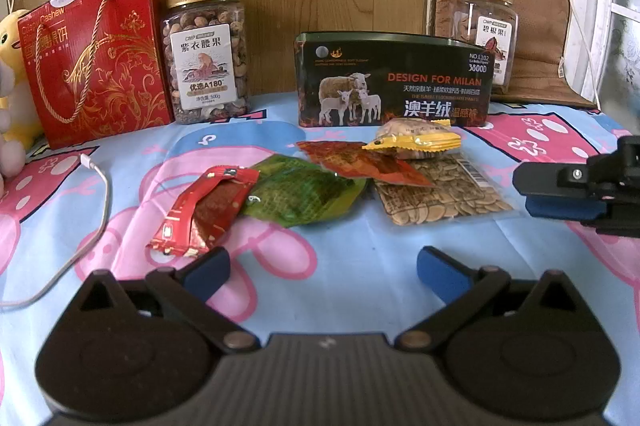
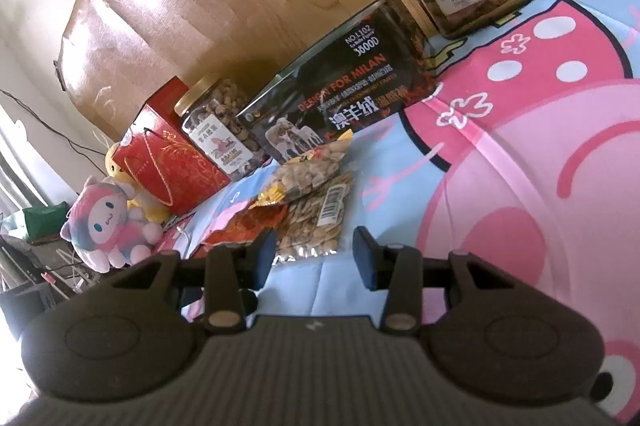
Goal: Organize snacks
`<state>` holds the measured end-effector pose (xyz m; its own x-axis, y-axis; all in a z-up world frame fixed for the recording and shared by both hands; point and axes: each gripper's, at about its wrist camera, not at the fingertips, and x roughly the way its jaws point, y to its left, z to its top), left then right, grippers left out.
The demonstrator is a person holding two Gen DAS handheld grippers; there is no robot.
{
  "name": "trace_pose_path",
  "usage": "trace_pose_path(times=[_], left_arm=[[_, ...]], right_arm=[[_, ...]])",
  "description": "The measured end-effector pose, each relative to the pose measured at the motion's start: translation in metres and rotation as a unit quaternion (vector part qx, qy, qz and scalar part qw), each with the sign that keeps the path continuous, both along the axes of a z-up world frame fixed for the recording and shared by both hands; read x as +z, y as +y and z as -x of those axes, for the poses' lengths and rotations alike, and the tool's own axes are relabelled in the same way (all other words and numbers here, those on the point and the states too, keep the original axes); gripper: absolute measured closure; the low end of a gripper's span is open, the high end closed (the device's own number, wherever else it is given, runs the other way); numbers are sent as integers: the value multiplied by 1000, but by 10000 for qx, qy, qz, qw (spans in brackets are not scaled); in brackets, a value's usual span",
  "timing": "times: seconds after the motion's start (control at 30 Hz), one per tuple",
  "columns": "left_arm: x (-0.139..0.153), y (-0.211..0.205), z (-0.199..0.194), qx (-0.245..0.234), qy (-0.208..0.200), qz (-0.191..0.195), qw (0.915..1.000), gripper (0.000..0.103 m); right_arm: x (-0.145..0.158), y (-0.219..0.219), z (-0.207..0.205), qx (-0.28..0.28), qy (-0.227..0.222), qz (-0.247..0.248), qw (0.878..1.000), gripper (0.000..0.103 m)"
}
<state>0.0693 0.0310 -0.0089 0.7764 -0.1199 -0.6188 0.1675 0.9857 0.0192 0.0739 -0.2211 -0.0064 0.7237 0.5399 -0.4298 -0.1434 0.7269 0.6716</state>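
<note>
The snack packets lay in a loose row on the cartoon-print cloth (image 1: 344, 250): a red packet (image 1: 204, 210), a green packet (image 1: 300, 194), an orange packet (image 1: 360, 160), a yellow-edged nut packet (image 1: 416, 140) and a clear seed packet (image 1: 440, 194), some overlapping. Behind them stood a dark tin (image 1: 394, 82), a cashew jar (image 1: 206, 54) and a red gift box (image 1: 96, 54). A white cable (image 1: 100, 202) lay at the left. The left claw (image 1: 322, 272) was open and empty. The right claw (image 2: 316, 254) stood open too, just before the seed packet's edge.
</note>
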Motion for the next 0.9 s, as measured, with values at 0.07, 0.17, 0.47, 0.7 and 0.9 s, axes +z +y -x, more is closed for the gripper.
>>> trace_pose_path(times=[0.07,0.17,0.47,0.7,0.9], left_arm=[[0,0,0,2,-1,0,10000,0],[0,0,0,3,-1,0,10000,0],[0,0,0,8,-2,1,10000,0],[0,0,0,11,-3,2,10000,0],[0,0,0,13,-4,2,10000,0]], right_arm=[[0,1,-1,22,19,-5,10000,57],[-1,1,-2,36,46,-11,10000,56],[-2,-2,-1,-41,44,-20,10000,55],[-2,-3,-1,-103,41,-6,9999,54],[1,2,-1,-18,-15,114,9999,53]])
